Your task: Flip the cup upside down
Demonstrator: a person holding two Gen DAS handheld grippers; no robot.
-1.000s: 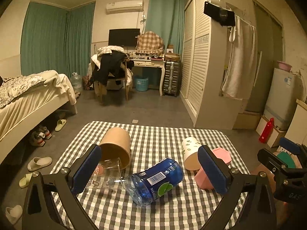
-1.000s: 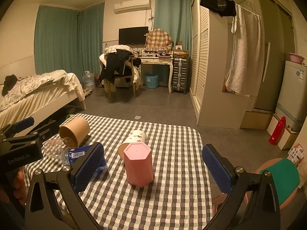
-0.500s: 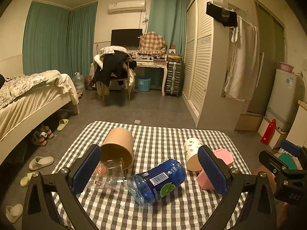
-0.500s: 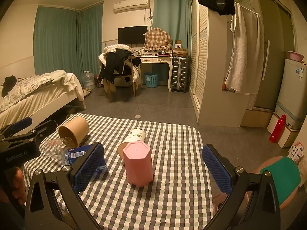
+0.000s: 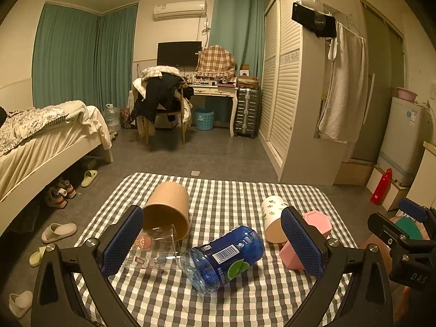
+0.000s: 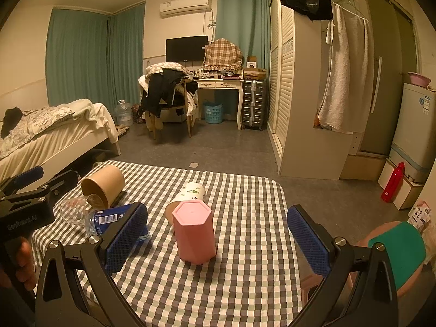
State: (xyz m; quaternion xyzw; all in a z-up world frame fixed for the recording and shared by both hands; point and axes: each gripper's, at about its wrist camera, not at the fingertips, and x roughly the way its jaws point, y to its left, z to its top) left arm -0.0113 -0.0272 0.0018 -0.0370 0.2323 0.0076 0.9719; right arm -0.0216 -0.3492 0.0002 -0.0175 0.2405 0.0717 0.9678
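Checked tablecloth table (image 6: 245,286), pink cup (image 6: 194,235) standing, brown cup (image 5: 169,212), glass (image 5: 152,248), blue bottle (image 5: 226,259), floral cup (image 5: 272,218) lying

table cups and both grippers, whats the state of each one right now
pink cup: standing upside down, closed base on top
brown paper cup: on its side, mouth toward the camera
clear cup: on its side
blue jar: on its side
white leaf-print cup: on its side
left gripper: open, holding nothing
right gripper: open, holding nothing
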